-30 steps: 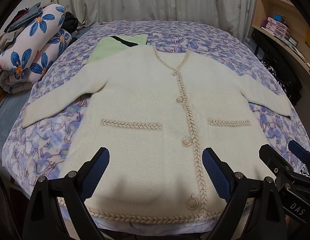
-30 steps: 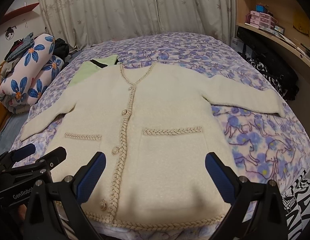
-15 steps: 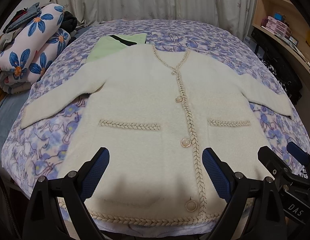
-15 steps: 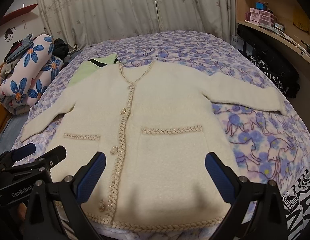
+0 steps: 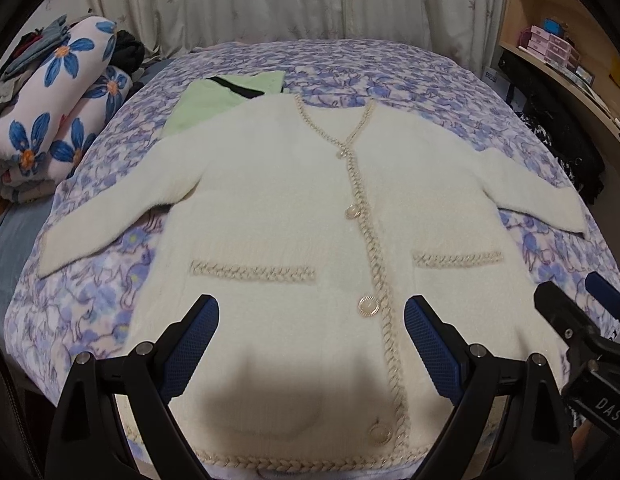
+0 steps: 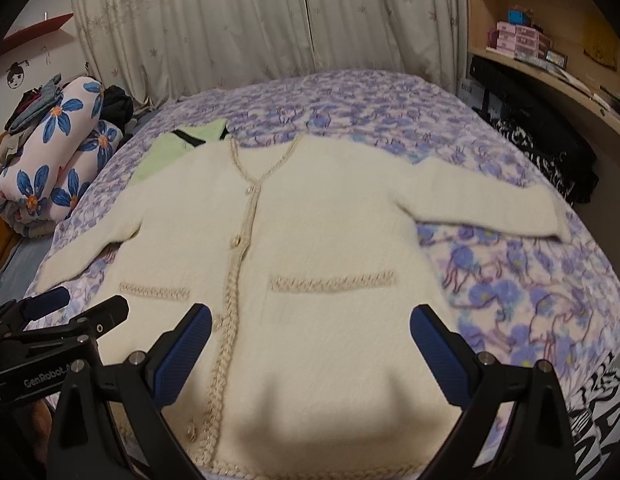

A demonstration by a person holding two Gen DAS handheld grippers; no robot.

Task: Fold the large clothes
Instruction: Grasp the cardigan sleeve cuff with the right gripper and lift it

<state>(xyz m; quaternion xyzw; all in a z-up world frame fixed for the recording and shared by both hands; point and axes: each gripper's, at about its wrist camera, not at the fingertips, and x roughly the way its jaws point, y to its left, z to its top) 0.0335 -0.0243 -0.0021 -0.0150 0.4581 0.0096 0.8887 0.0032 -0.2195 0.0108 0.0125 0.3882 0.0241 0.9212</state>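
Bare floral bedspread (image 5: 90,300) is seen beyond both sleeves, with rolled bedding (image 5: 58,120) past the left edge. The cream cardigan (image 5: 302,208) is spread flat on the bed, its hem nearest. The left gripper (image 5: 312,340) and right gripper (image 6: 310,344) are held above it, jaws apart, nothing gripped

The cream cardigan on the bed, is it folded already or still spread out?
Spread out. The cream cardigan lies flat, front up, on the bed, both sleeves stretched sideways, buttoned down the front, no part folded over.
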